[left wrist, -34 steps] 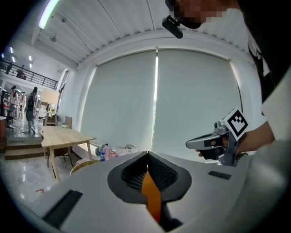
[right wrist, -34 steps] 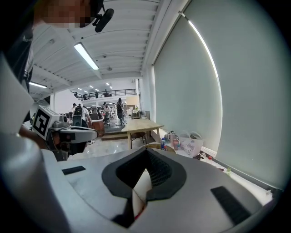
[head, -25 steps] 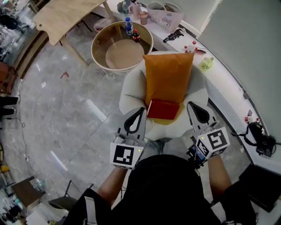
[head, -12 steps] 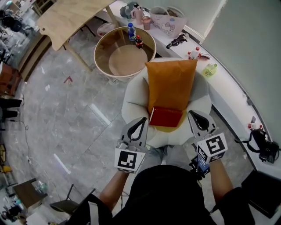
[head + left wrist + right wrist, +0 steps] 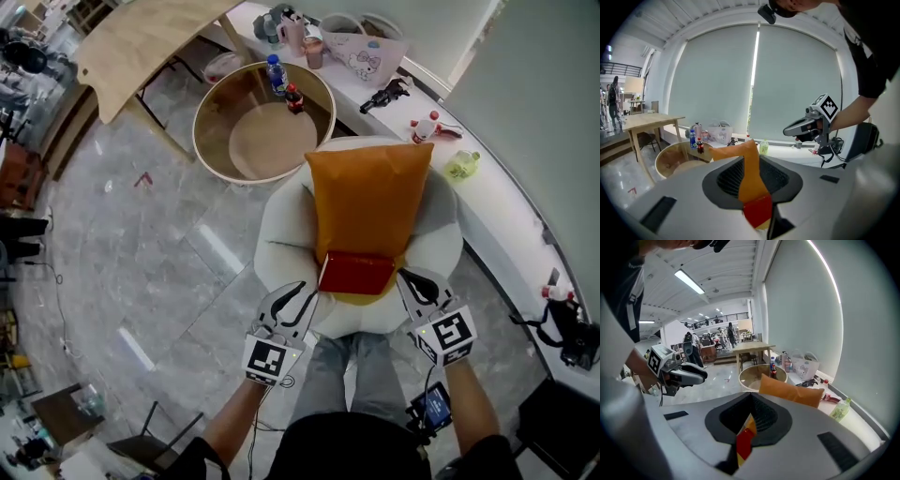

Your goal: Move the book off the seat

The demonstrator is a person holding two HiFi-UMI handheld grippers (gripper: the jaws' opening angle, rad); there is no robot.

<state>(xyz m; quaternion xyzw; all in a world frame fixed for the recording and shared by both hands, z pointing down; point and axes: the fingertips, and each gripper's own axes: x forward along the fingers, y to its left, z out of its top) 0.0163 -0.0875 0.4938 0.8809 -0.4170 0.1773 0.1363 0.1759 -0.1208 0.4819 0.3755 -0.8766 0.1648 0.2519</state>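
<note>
Left gripper (image 5: 294, 292) hangs at the front left edge of the white seat (image 5: 281, 234). Its jaws have just been opening and stand apart, with nothing between them. Right gripper (image 5: 409, 277), jaws together and empty, sits at the front right edge. Between the 2 lies the red book (image 5: 356, 273), flat on the seat against the foot of an upright orange cushion (image 5: 370, 197).
</note>
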